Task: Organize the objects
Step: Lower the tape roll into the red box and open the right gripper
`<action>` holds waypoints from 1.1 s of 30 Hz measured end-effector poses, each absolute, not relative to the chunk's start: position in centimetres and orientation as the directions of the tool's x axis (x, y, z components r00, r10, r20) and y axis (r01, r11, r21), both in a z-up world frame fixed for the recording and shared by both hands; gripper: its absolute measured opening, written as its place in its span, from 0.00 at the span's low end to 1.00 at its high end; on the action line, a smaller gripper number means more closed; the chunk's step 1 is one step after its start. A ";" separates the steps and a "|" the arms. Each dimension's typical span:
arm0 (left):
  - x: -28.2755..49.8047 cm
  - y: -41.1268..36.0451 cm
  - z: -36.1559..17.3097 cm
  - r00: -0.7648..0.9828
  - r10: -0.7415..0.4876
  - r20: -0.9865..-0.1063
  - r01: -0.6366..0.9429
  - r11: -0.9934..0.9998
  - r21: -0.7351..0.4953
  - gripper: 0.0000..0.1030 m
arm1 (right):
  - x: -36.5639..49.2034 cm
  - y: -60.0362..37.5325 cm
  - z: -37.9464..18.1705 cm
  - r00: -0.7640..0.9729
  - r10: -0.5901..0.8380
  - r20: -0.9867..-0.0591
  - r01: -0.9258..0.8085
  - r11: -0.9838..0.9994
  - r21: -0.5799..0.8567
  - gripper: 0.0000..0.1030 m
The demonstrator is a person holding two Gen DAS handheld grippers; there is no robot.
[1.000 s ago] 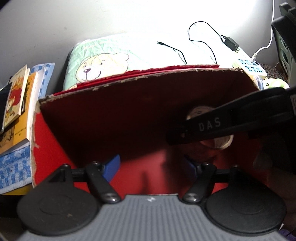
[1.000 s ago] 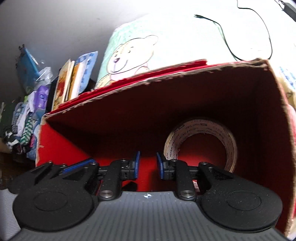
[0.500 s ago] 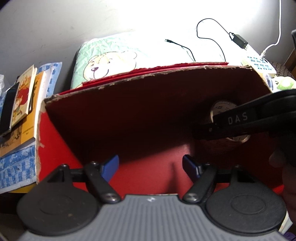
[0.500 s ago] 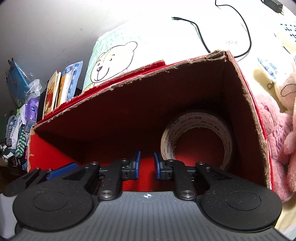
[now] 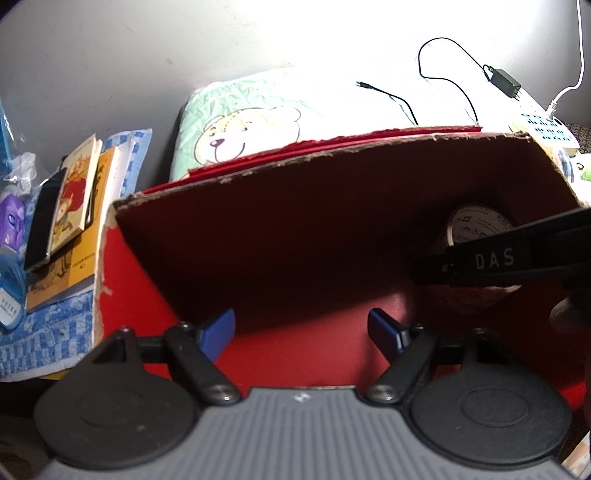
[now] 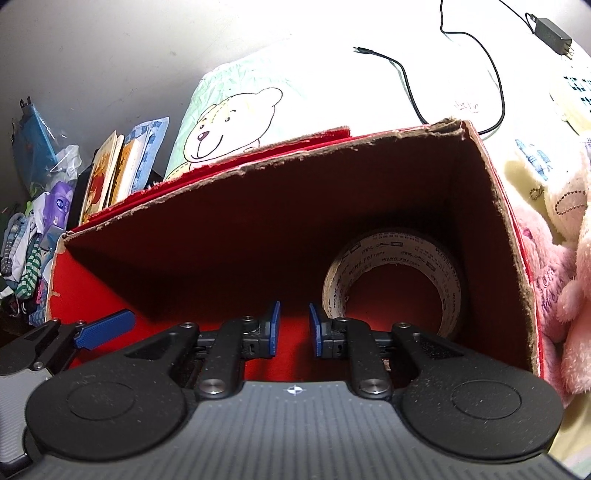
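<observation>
Taking the red box (image 6: 369,206) as our landmark, we start at its left. There we see a heap of bags and striped cloth (image 6: 26,254), then a few picture books (image 5: 74,199) lying on a blue checked towel (image 5: 48,332), just beside the box's left wall. Behind the box lies a pale green pillow with a bear drawn on it (image 5: 236,133), and past that a black cable (image 6: 406,81) runs across the bright sheet to a charger (image 6: 550,27).

Our left tongs (image 5: 301,330) hang over the near left part of the box, blue pads spread wide, with nothing between them. In the right wrist view one of those pads shows at the box's near left corner.

Our right tongs (image 6: 293,328) sit over the near middle of the box; the pads stand close together with a narrow gap and grip nothing.

The roll of tape (image 6: 395,280) stands on edge inside the box, in its far right corner, close to the right wall. It lies just right of and beyond the right tongs, apart from them, and well apart from the left tongs. In the left wrist view the right tool's black arm crosses in front of the roll.

Right of the box, pink and cream soft toys (image 6: 561,266) press against its outer wall.
</observation>
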State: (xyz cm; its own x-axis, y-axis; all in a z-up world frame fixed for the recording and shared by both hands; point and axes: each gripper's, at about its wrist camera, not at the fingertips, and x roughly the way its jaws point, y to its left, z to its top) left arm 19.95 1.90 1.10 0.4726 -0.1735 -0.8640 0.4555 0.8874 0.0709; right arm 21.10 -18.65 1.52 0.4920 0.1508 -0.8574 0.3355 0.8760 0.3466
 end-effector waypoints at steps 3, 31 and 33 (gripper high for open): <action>19.8 1.8 1.1 0.493 -0.159 -0.855 0.447 0.890 0.092 0.78 | 21.1 -18.5 1.6 0.503 0.147 -0.852 0.333 0.876 0.348 0.20; 12.4 2.1 7.1 0.604 -0.117 -0.788 0.366 0.919 0.144 0.81 | 10.7 -17.8 8.4 0.822 0.008 -0.570 0.240 0.902 0.359 0.31; 11.3 1.9 7.6 0.607 -0.114 -0.786 0.367 0.918 0.150 0.81 | 9.5 -17.8 8.8 0.836 0.018 -0.548 0.224 0.901 0.372 0.36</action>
State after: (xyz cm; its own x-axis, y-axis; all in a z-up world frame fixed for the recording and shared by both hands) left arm 11.26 1.91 7.64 0.6073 -0.1141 -0.7862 0.3670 0.9180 0.1502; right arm 9.52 -17.77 8.78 0.8365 0.0181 -0.5477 0.2240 0.9008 0.3720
